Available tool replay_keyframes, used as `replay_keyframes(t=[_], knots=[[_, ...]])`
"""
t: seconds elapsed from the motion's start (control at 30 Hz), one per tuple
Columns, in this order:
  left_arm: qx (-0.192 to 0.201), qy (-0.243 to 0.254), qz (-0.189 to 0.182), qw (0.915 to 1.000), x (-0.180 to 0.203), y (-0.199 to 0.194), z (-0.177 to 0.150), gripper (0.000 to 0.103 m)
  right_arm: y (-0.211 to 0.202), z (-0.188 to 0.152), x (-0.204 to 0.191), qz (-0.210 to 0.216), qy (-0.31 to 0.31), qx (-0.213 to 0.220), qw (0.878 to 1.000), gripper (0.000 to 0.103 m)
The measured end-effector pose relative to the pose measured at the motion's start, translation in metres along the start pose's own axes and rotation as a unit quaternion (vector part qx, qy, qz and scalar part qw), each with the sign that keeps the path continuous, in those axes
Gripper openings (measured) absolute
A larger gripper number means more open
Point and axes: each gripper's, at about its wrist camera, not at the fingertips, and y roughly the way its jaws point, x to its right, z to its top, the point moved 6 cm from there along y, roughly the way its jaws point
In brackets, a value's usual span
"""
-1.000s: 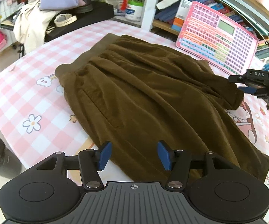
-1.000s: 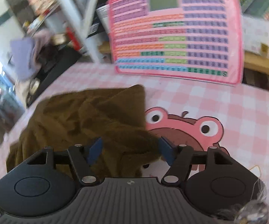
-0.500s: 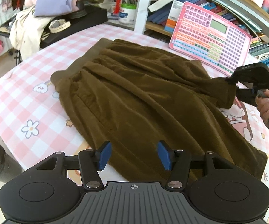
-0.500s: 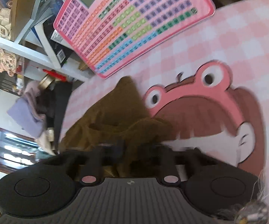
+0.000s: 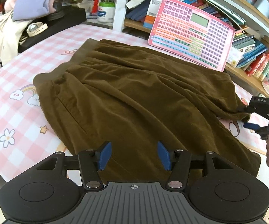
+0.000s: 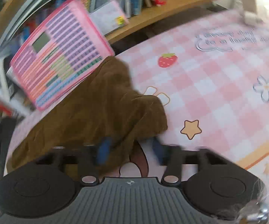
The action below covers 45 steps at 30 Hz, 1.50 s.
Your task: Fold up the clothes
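Brown velvety trousers lie spread on the pink checked tablecloth, waistband at the far left. My left gripper hovers open over the garment's near edge, nothing between its blue pads. At the right, my right gripper is held by a hand, its jaws opening around the garment's far hem corner. In the right wrist view the brown cloth reaches between the blurred blue pads of that gripper, which stand apart and do not press on it.
A pink keyboard-like board leans against the bookshelf behind the garment, also in the right wrist view as the pink board. A black case with clothes and a watch sits at the far left. The tablecloth extends right.
The right gripper shut on the hem corner, drew it out to the right while rolling, and now its jaws stand apart again. The cloth lies more stretched. The left gripper stayed put.
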Motion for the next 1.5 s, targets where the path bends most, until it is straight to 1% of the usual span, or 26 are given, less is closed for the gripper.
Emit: replay_keyframes(t=[0.1, 0.17, 0.23, 0.33, 0.43, 0.47, 0.53, 0.6, 0.63, 0.67, 0.7, 0.73, 0.77, 0.8, 0.83, 0.87, 0.9, 0.97, 1.0, 1.03, 1.23, 1.33, 1.4, 1.47, 1.5], knots=[[0.001, -0.008, 0.002, 1.0000, -0.004, 0.000, -0.002, 0.056, -0.004, 0.003, -0.002, 0.024, -0.028, -0.013, 0.999, 0.058], [0.006, -0.016, 0.006, 0.9998, -0.008, -0.003, -0.002, 0.056, -0.010, 0.007, -0.001, 0.019, -0.046, -0.012, 0.999, 0.058], [0.010, -0.025, 0.011, 0.9996, -0.013, -0.005, -0.002, 0.056, -0.018, 0.013, 0.006, 0.007, -0.064, 0.004, 0.998, 0.055], [0.009, -0.034, 0.021, 0.9992, -0.019, -0.008, -0.006, 0.056, -0.020, 0.030, 0.004, -0.010, -0.113, 0.034, 0.993, 0.054], [0.007, -0.037, 0.028, 0.9989, -0.022, -0.009, -0.008, 0.056, 0.000, 0.058, -0.009, 0.007, -0.159, 0.041, 0.986, 0.053], [0.007, -0.035, 0.030, 0.9989, -0.022, -0.011, -0.009, 0.056, 0.010, 0.067, -0.015, 0.014, -0.172, 0.040, 0.984, 0.052], [0.009, -0.029, 0.035, 0.9989, -0.021, -0.014, -0.010, 0.056, 0.029, 0.084, -0.023, 0.014, -0.193, 0.033, 0.981, 0.048], [0.010, -0.028, 0.043, 0.9986, -0.023, -0.019, -0.012, 0.056, 0.049, 0.100, -0.029, 0.002, -0.205, 0.031, 0.978, 0.047], [0.009, -0.031, 0.048, 0.9983, -0.025, -0.020, -0.013, 0.056, 0.061, 0.106, -0.031, -0.013, -0.214, 0.022, 0.977, 0.045], [0.008, -0.035, 0.053, 0.9979, -0.027, -0.021, -0.014, 0.056, 0.071, 0.107, -0.031, -0.027, -0.220, 0.011, 0.975, 0.042], [0.006, -0.040, 0.058, 0.9975, -0.030, -0.022, -0.016, 0.056, 0.081, 0.108, -0.031, -0.041, -0.227, 0.001, 0.973, 0.036], [0.004, -0.044, 0.063, 0.9971, -0.032, -0.022, -0.017, 0.056, 0.088, 0.103, -0.034, -0.046, -0.242, -0.009, 0.969, 0.029], [0.002, -0.047, 0.067, 0.9967, -0.033, -0.023, -0.018, 0.056, 0.096, 0.099, -0.038, -0.049, -0.259, -0.018, 0.965, 0.025], [0.001, -0.049, 0.070, 0.9963, -0.035, -0.023, -0.018, 0.056, 0.099, 0.093, -0.045, -0.044, -0.281, -0.015, 0.959, 0.022], [0.000, -0.049, 0.072, 0.9962, -0.035, -0.022, -0.017, 0.056, 0.100, 0.086, -0.054, -0.036, -0.305, -0.009, 0.951, 0.022], [0.000, -0.047, 0.072, 0.9963, -0.034, -0.022, -0.017, 0.056, 0.100, 0.080, -0.062, -0.020, -0.322, -0.010, 0.947, 0.022], [0.000, -0.045, 0.072, 0.9964, -0.032, -0.022, -0.016, 0.056, 0.098, 0.076, -0.068, 0.005, -0.325, -0.011, 0.946, 0.022], [0.001, -0.039, 0.070, 0.9968, -0.029, -0.022, -0.014, 0.056, 0.088, 0.079, -0.072, 0.086, -0.282, -0.011, 0.956, 0.035], [0.000, -0.035, 0.068, 0.9970, -0.028, -0.021, -0.013, 0.056, 0.085, 0.083, -0.069, 0.121, -0.251, -0.013, 0.960, 0.044], [0.000, -0.033, 0.068, 0.9971, -0.027, -0.020, -0.014, 0.056, 0.081, 0.087, -0.065, 0.154, -0.219, -0.014, 0.963, 0.045], [-0.007, -0.029, 0.066, 0.9974, -0.025, -0.015, -0.014, 0.056, 0.090, 0.088, -0.041, 0.102, -0.224, -0.027, 0.969, 0.043], [-0.008, -0.029, 0.069, 0.9972, -0.025, -0.016, -0.014, 0.056, 0.095, 0.089, -0.039, 0.120, -0.189, -0.036, 0.974, 0.042], [-0.009, -0.030, 0.072, 0.9969, -0.026, -0.016, -0.014, 0.056, 0.103, 0.087, -0.046, 0.114, -0.200, -0.045, 0.972, 0.041], [-0.008, -0.032, 0.075, 0.9967, -0.026, -0.017, -0.014, 0.056, 0.108, 0.084, -0.058, 0.098, -0.231, -0.042, 0.967, 0.034], [-0.008, -0.033, 0.075, 0.9966, -0.027, -0.018, -0.014, 0.056, 0.107, 0.082, -0.062, 0.085, -0.250, -0.039, 0.964, 0.018]])
